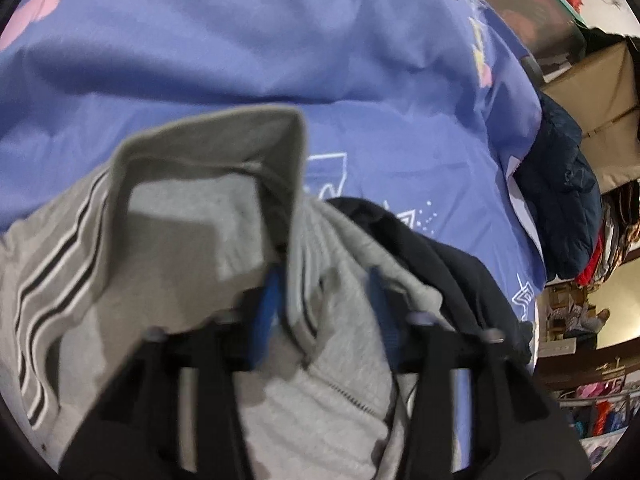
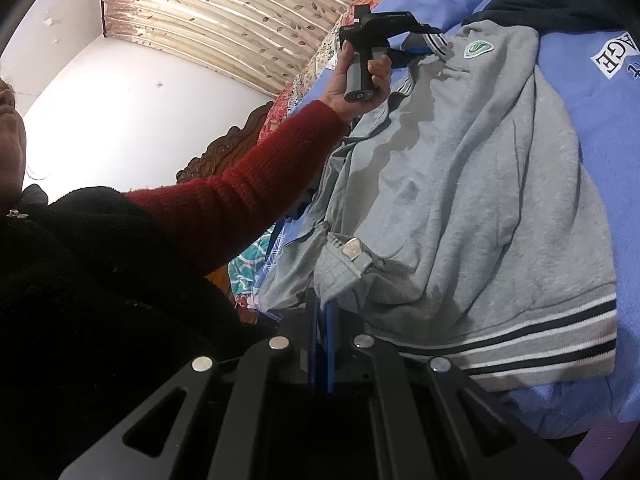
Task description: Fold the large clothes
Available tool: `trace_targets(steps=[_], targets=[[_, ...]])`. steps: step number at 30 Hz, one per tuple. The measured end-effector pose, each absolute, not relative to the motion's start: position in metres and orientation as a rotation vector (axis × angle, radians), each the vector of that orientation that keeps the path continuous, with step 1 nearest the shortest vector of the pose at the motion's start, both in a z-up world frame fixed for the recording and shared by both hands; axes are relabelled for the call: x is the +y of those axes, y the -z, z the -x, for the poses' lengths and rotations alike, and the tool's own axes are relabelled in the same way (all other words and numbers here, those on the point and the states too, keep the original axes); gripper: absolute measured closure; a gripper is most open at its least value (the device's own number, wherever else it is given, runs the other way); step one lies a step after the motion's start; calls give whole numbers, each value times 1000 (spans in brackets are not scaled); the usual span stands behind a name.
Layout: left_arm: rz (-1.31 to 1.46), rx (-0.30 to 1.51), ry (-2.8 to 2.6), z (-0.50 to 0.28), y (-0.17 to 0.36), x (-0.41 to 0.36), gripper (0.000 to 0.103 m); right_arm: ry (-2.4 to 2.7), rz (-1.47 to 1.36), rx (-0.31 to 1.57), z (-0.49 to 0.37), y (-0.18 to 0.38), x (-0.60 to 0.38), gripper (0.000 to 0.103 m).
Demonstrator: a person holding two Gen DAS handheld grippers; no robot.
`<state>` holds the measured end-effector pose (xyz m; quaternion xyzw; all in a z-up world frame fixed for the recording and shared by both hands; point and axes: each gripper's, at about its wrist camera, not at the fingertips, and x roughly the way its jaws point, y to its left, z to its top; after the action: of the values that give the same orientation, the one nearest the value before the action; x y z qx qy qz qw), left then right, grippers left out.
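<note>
Right gripper: your jaws closed on grey jacket front edge | Left gripper: jaws apart, astride collar, gripping nothing | Jacket spread on bed beyond | Risk: collar slips free; fold skews.

The left gripper points steeply down, its blue fingers standing apart with grey cloth lying between them, not pinched. A left hand in a red sleeve grips its handle, arm stretched forward. The right gripper points slightly downward, its fingers closed together on a fold of cloth.
</note>
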<state>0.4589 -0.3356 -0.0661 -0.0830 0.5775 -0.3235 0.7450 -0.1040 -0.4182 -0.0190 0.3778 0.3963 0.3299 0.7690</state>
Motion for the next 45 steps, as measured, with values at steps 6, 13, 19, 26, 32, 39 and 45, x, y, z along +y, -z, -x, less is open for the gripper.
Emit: trace_targets(steps=[6, 13, 19, 26, 32, 39, 45], targets=[[154, 1185, 709, -468, 25, -335, 101, -745, -753, 846, 101, 8, -403, 82], [158, 1069, 610, -520, -56, -305, 101, -827, -736, 875, 83, 22, -381, 82], [-21, 1252, 390, -531, 14, -311, 99, -682, -534, 1080, 74, 65, -354, 77], [27, 1340, 370, -487, 53, -262, 99, -575, -479, 945, 114, 30, -376, 38], [108, 1321, 480, -391, 37, -188, 99, -181, -481, 812, 135, 18, -433, 8], [94, 1293, 459, -250, 19, -80, 99, -91, -370, 1056, 101, 75, -429, 47], [95, 1225, 297, -158, -15, 29, 99, 137, -547, 995, 147, 85, -479, 76]])
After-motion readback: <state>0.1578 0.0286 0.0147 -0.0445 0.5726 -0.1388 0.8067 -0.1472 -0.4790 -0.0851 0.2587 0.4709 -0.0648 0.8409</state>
